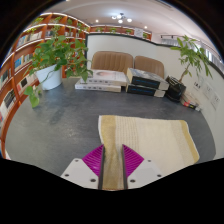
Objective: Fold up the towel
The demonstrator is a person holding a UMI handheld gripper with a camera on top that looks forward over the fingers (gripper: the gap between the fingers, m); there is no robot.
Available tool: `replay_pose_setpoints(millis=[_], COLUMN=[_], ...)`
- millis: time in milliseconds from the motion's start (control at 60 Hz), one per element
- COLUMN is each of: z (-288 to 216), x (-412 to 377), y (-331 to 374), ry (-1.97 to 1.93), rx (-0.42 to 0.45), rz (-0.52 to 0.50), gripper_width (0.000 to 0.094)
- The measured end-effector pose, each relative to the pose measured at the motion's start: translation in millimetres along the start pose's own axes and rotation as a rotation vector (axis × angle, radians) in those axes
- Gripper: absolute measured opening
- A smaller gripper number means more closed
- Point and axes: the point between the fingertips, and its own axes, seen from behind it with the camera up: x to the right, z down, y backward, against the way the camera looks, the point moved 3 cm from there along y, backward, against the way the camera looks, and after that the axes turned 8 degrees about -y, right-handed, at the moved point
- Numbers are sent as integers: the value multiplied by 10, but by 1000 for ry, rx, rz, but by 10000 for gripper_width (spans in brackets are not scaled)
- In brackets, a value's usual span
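**Gripper clamped on the near edge of the towel**

The gripper (112, 165) sits low over a grey floor (50, 125), its two fingers drawn narrow with the magenta pads (94, 158) pressing from either side on a bunched strip of the towel (150, 138). The towel is pale yellow-beige and lies on the floor; its near left edge is gathered between the fingers, and the rest spreads out flat to the right and far side of them, its far edge running straight across.

Beyond the towel, at the far side of the room, two beige armchairs (125, 68) stand side by side against a white wall. Low on the floor just in front of them lies a flat white box (97, 86). To the left of the chairs a large leafy plant (55, 55) grows from a white pot (47, 78). Behind it, bookshelves (20, 62) curve along the left wall. Another green plant (190, 55) rises at the far right.
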Motion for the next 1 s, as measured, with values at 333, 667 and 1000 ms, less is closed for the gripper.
replay_pose_setpoints(millis=[333,667,1000], z=[-74,-1364,-374], x=[93,1599,3160], y=[53,833,403], ry=[34,35,11], rx=[-68,139,-62], rz=[-90,-44,71], gripper_width=[34,33,665])
